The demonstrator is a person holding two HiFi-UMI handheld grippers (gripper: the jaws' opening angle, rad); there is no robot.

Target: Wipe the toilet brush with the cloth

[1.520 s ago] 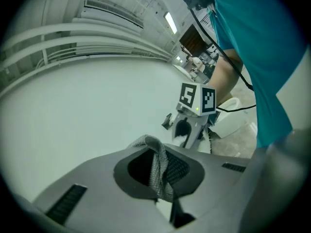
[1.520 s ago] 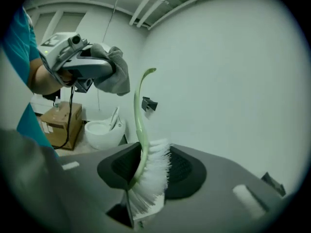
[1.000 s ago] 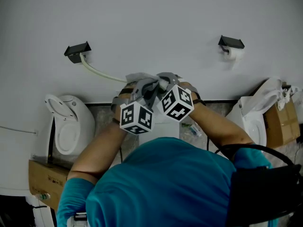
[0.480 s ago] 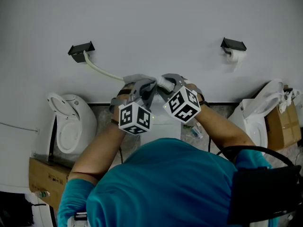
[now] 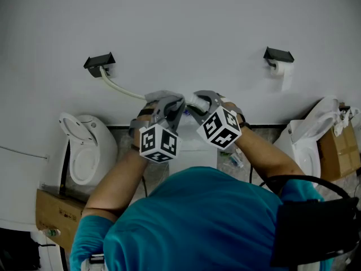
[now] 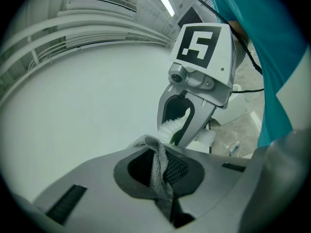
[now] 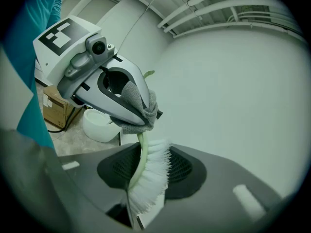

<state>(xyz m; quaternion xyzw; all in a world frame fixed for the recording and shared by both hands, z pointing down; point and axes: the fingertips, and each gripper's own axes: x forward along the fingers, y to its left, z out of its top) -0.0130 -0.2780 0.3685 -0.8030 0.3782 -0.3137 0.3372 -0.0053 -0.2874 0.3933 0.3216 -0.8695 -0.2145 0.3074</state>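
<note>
The toilet brush [image 7: 148, 171] has white bristles and a pale green handle. My right gripper [image 7: 141, 188] is shut on it at the bristle end. A grey knitted cloth [image 6: 158, 161] is pinched in my left gripper [image 6: 163, 178], which is shut on it. In the right gripper view the cloth [image 7: 141, 106] wraps the handle just above the bristles. In the head view both grippers meet tip to tip before the white wall, the left gripper [image 5: 169, 101] beside the right gripper [image 5: 197, 99], bristles [image 5: 194, 100] between them. The pale handle [image 5: 121, 87] runs up-left.
A black wall fitting [image 5: 98, 62] sits at the handle's far end. White toilets stand at the left [image 5: 84, 151] and right [image 5: 304, 145]. A paper roll holder [image 5: 278, 55] hangs on the wall. Cardboard boxes [image 5: 56, 210] [image 5: 338, 148] stand on the floor.
</note>
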